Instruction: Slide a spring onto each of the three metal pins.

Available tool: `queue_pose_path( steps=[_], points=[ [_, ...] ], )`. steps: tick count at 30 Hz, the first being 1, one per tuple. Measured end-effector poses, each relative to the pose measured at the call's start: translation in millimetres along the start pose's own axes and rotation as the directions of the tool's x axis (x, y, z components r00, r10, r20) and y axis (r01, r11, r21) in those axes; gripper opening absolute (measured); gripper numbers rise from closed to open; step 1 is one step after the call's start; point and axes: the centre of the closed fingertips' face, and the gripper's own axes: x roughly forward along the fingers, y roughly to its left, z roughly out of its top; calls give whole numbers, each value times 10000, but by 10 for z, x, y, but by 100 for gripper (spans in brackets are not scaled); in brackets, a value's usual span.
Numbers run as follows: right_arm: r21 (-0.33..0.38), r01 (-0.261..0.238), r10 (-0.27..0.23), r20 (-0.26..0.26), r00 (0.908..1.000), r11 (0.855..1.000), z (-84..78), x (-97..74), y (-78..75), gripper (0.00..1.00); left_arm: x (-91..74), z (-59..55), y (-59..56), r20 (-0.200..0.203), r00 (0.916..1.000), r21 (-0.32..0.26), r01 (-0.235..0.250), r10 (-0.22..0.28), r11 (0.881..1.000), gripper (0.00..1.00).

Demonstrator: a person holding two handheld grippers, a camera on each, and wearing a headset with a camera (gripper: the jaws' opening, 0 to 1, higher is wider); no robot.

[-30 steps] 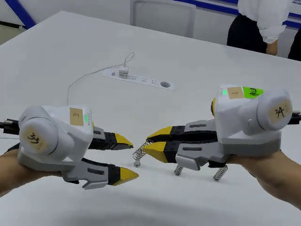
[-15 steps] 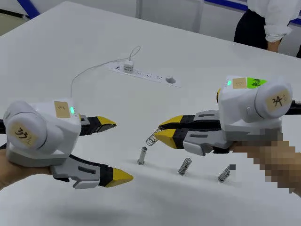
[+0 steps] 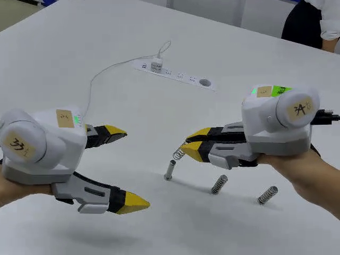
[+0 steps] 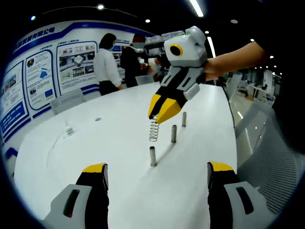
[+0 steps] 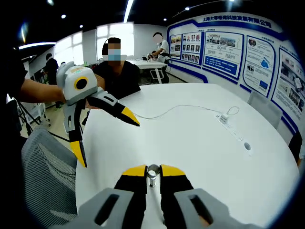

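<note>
The right hand-held gripper (image 5: 153, 171) pinched a spring (image 5: 152, 169) between its yellow-tipped jaws, the coil seen end-on as a small metal ring, above a white surface (image 5: 190, 143). Across from it, the left hand-held gripper (image 5: 108, 143) hung with jaws spread wide. A white cable (image 5: 176, 110) ran to a power strip (image 5: 234, 128). A person in a dark shirt (image 5: 119, 78) sat behind.

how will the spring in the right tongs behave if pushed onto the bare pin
The spring hangs from the right tongs by one end, so it will likely flex sideways. Its thin open coils look light and may snag on the pin top.
</note>
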Motion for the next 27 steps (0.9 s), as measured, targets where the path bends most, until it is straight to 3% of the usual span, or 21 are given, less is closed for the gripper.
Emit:
queue_pose_path(
  steps=[14,23,27],
  points=[
    [123,-149,156,-623,9979,9998,-135,140,-20,10,-51,-60,128,-33,9987,-390,-505,504,9980,100],
    [47,-195,199,-1025,9945,9998,-189,210,3,10,-64,-96,153,-108,9980,-466,-635,630,9969,100],
    [-302,-224,182,-1328,9910,9993,-226,254,26,10,-53,-147,164,-230,9977,-501,-644,633,9967,100]
  ],
)
